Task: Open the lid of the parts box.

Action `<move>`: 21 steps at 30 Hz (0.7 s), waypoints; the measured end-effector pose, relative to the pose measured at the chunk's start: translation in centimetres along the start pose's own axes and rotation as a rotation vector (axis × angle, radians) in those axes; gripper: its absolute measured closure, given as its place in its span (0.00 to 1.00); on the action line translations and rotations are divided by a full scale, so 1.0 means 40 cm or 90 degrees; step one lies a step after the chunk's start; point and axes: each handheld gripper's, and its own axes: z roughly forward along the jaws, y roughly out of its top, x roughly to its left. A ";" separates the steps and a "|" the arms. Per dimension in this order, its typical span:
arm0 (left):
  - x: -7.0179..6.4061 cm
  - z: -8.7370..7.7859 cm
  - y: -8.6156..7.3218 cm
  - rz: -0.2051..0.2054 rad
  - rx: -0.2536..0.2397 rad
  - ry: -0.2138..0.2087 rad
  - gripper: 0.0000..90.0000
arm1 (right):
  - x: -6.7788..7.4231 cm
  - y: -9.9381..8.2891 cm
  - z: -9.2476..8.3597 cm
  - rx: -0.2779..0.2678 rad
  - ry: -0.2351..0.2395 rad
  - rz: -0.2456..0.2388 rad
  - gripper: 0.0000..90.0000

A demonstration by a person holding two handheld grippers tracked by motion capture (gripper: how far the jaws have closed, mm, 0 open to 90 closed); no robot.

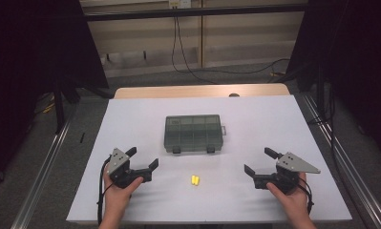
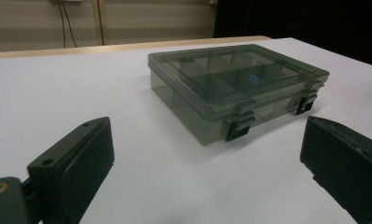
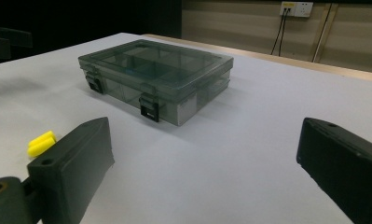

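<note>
The person's left hand [image 1: 115, 191] is gripping the black two-jaw left gripper [image 1: 142, 159] near the front left of the smoky grey plastic compartment box [image 1: 193, 133], its jaws gaping wide and angling toward that box. The right hand [image 1: 289, 196] is holding the black two-jaw right gripper [image 1: 259, 161] near the box's front right, jaws likewise spread apart and aiming at it.
</note>
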 end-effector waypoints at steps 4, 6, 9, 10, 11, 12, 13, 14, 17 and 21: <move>-0.004 0.013 0.000 0.002 0.009 -0.004 0.04 | 0.005 0.005 0.022 0.013 0.006 -0.002 0.03; -0.006 0.020 0.003 0.010 0.014 -0.006 0.05 | 0.004 0.007 0.029 0.014 0.004 0.000 0.03; -0.008 0.024 0.004 0.010 0.015 -0.006 0.05 | 0.002 0.010 0.037 0.015 0.005 0.007 0.03; -0.009 0.027 0.004 0.009 0.014 -0.008 0.05 | 0.001 0.012 0.045 0.018 0.006 0.010 0.03; -0.009 0.029 0.004 0.012 0.018 -0.008 0.05 | 0.001 0.012 0.045 0.018 0.006 0.010 0.03; -0.010 0.032 0.004 0.009 0.018 -0.006 0.05 | 0.001 0.014 0.053 0.021 0.006 0.009 0.03; -0.009 0.033 0.004 0.009 0.020 -0.006 0.05 | 0.001 0.015 0.056 0.022 0.007 0.008 0.04; -0.008 0.034 0.004 0.009 0.020 -0.005 0.05 | 0.002 0.016 0.060 0.023 0.008 0.007 0.04; -0.008 0.037 0.004 0.008 0.021 -0.004 0.05 | 0.006 0.018 0.070 0.027 0.012 0.001 0.04; -0.006 0.045 0.008 0.006 0.021 -0.002 0.06 | 0.009 0.020 0.082 0.030 0.014 -0.005 0.05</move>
